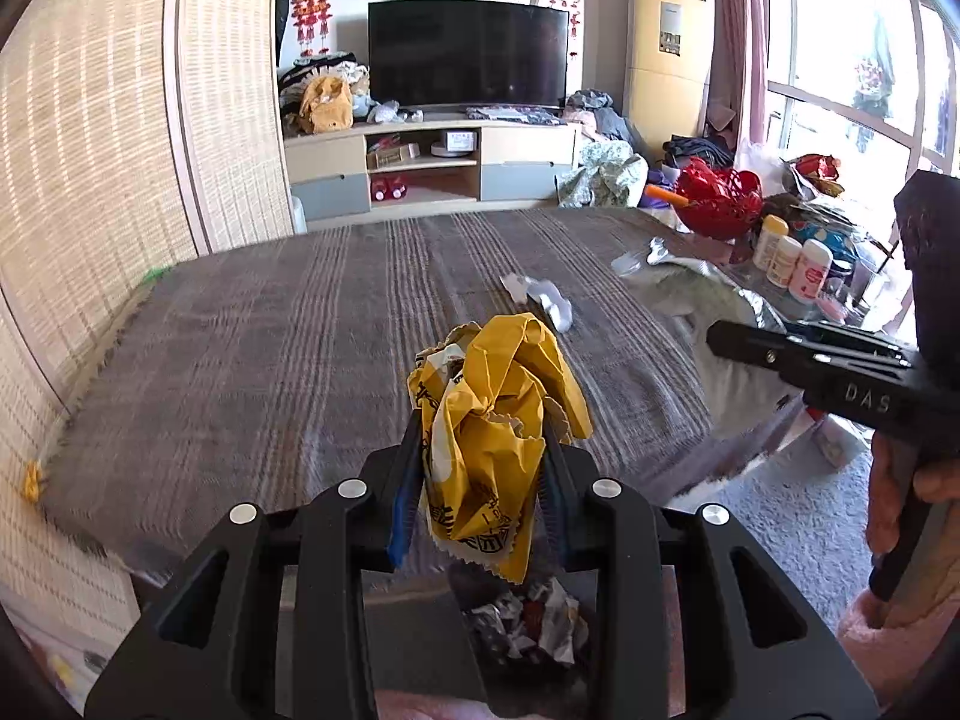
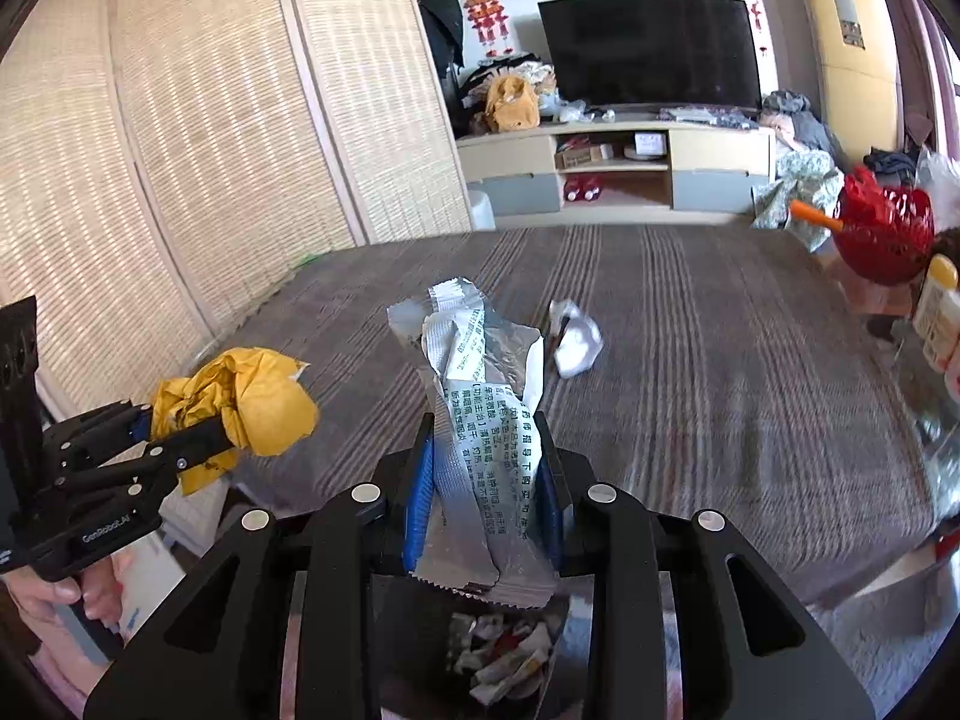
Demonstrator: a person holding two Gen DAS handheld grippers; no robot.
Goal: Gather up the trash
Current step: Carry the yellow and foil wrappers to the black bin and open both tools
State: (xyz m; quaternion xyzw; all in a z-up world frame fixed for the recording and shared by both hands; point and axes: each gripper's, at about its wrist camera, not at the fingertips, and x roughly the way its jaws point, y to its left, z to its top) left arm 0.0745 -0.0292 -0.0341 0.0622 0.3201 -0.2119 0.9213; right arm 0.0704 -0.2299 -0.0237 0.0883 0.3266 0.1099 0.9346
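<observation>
We count two grippers: the left gripper (image 1: pixel 480 480) at 6 o'clock and the right gripper (image 2: pixel 486 492), each clamped on one item. We count one yellow wrapper (image 1: pixel 498 414), one silver foil packet (image 2: pixel 480 420) and one white crumpled scrap (image 2: pixel 576 342) at 12 o'clock. We record three white bottles (image 1: pixel 792 258) at 3 o'clock, one red basket (image 1: pixel 717 198) and one television (image 1: pixel 468 54).

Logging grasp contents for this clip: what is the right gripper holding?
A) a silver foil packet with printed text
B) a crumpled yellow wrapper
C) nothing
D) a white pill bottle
A: the right gripper is closed on the silver foil packet; the yellow wrapper is in the left gripper.
</observation>
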